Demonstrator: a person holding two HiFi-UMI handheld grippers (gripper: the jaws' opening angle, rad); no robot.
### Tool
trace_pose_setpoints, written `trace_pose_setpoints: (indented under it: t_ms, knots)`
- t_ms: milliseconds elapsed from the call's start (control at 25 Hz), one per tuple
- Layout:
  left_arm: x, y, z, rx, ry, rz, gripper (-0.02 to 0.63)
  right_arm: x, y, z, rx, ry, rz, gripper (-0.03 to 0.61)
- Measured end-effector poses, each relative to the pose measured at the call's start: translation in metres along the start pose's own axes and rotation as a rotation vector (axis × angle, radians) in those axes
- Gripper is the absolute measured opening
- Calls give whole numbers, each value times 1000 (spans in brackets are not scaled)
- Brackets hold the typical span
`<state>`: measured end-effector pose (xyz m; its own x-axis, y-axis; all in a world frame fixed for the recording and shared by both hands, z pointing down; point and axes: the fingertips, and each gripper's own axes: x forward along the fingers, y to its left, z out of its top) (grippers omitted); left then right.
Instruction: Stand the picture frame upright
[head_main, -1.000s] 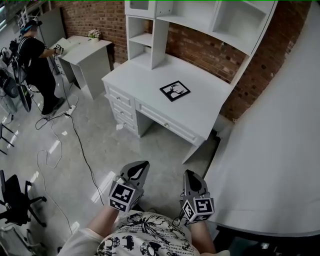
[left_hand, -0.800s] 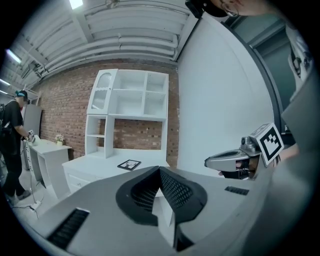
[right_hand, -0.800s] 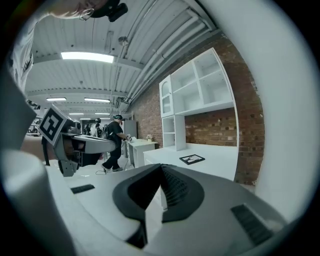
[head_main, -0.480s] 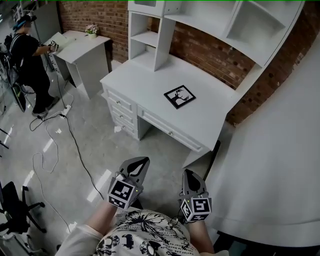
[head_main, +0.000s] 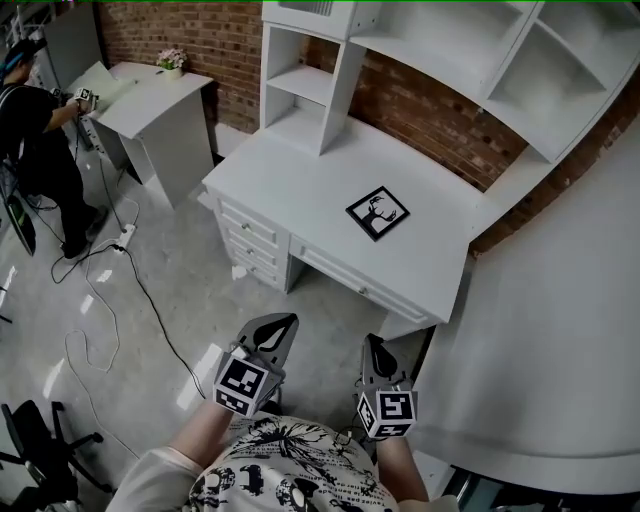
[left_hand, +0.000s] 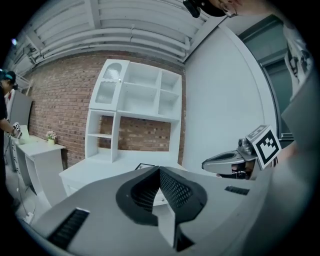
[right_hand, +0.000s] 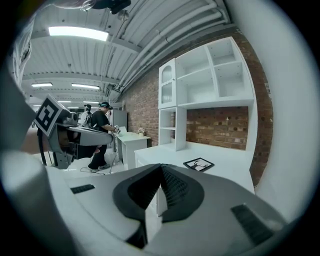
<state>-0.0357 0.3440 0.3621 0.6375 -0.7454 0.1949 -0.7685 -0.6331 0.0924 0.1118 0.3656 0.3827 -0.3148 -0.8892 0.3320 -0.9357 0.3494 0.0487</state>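
Brick wall (head_main: 420, 100): runs behind the furniture, across the top of the head view.
Pale curved surface (head_main: 560, 320): fills the right side of the head view; it looks like a wall or a large panel, though I cannot tell which.
Desk (head_main: 290, 180): white, with drawers in front and an open shelf unit standing on its back edge.
Side table (head_main: 150, 105): white, to the left of the desk by the brick wall.
Person (head_main: 35, 130): in dark clothes, standing at the side table.
Left gripper (head_main: 287, 322): held low over the floor and aimed toward the desk; jaws pressed together with nothing between them.
Right gripper (head_main: 370, 342): just beside the left one, jaws likewise closed on nothing.
Picture frame (head_main: 377, 213): lies flat and face up on the desk top (dark border, pale picture), toward the right end, well apart from both grippers.
Flower pot (head_main: 172, 60): at the back of the side table.
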Motion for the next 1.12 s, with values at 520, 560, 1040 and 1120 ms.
trace_pose_setpoints:
  t_ms: [520, 560, 1040, 1120]
  knots:
    - [-6, 97, -14, -63, 16, 22, 11, 89, 52, 16, 6, 38, 34, 5]
    - [-3, 102, -17, -61, 23, 32, 11, 96, 51, 17, 12, 38, 38, 5]
    - [91, 173, 0, -71, 46, 185, 11, 208, -24, 46, 8, 11, 141, 5]
    - [119, 177, 7, -85, 46, 196, 11, 226, -48, 52, 7, 13, 152, 5]
